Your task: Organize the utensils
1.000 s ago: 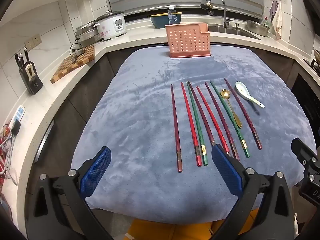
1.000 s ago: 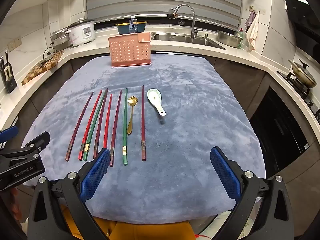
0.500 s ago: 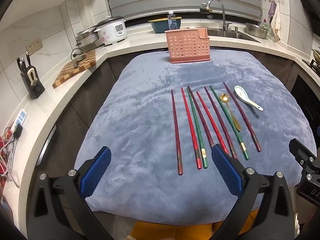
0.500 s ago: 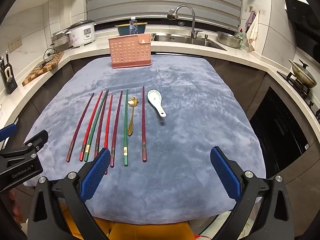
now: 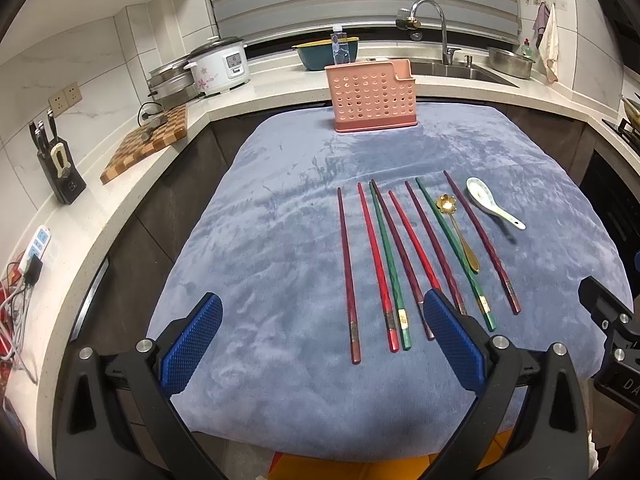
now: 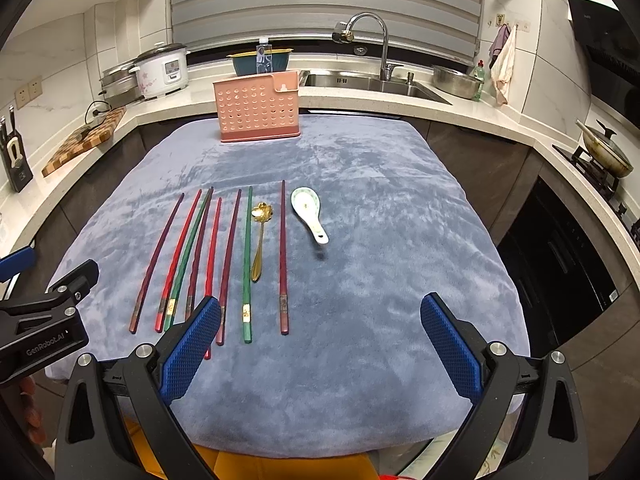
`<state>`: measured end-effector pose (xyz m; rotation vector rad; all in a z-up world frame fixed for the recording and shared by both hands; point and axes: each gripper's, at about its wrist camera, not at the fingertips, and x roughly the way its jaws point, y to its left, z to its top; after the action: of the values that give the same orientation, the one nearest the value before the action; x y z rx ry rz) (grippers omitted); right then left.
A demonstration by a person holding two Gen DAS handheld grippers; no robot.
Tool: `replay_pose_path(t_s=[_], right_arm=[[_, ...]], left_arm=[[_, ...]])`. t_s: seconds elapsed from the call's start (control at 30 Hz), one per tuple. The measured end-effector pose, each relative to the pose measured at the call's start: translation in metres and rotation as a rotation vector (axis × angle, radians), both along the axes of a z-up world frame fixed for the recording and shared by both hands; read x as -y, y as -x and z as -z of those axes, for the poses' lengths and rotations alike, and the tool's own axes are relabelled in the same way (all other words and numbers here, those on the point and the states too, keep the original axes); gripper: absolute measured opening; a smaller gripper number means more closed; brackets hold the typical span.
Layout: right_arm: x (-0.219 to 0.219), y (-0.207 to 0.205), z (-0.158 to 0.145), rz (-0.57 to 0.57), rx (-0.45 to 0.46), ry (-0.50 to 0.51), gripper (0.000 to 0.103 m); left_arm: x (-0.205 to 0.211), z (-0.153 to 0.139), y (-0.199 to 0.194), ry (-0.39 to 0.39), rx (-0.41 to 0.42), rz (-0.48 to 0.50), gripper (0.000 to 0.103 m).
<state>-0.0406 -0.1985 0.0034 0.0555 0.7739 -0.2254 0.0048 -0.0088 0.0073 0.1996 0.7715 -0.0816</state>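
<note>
Left gripper (image 5: 322, 343): jaws spread wide, nothing between the blue pads (image 5: 191, 343); it hovers over the near edge of the blue-grey cloth (image 5: 260, 264); its right pad overlaps the near ends of the middle chopsticks in the left wrist view.
Right gripper (image 6: 320, 343): jaws equally wide, holding nothing; its left pad (image 6: 191, 344) covers the near ends of two chopsticks in the right wrist view.
Chopsticks (image 5: 400, 260): eight lie side by side on the cloth, dark red, bright red and green; long axes run near to far; thick decorated ends point toward the grippers, thin tips toward the holder.
Gold spoon (image 5: 460, 232): between the right-hand green chopstick and the outermost dark red one, handle toward the grippers, flower-shaped bowl at the far end.
Ceramic spoon (image 6: 309, 212): just right of the chopsticks, bowl far, handle angled near and right.
Pink utensil holder (image 5: 371, 97): upright at the cloth's far edge, well apart from the utensils.
Counter behind: rice cooker (image 5: 218, 66), sink faucet (image 6: 366, 40).
</note>
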Motion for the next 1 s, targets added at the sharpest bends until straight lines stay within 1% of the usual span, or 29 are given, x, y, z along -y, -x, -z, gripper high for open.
replay_pose_path(t_s=[0.47, 1.0], right_arm=[[0.001, -0.015, 0.006, -0.02, -0.025, -0.004, 0.096], [-0.005, -0.006, 0.005, -0.023, -0.027, -0.005, 0.096]], left_arm=[[0.004, 0.002, -0.01, -0.022, -0.004, -0.006, 0.096], [0.003, 0.006, -0.004, -0.013, -0.032, 0.021, 0.096]])
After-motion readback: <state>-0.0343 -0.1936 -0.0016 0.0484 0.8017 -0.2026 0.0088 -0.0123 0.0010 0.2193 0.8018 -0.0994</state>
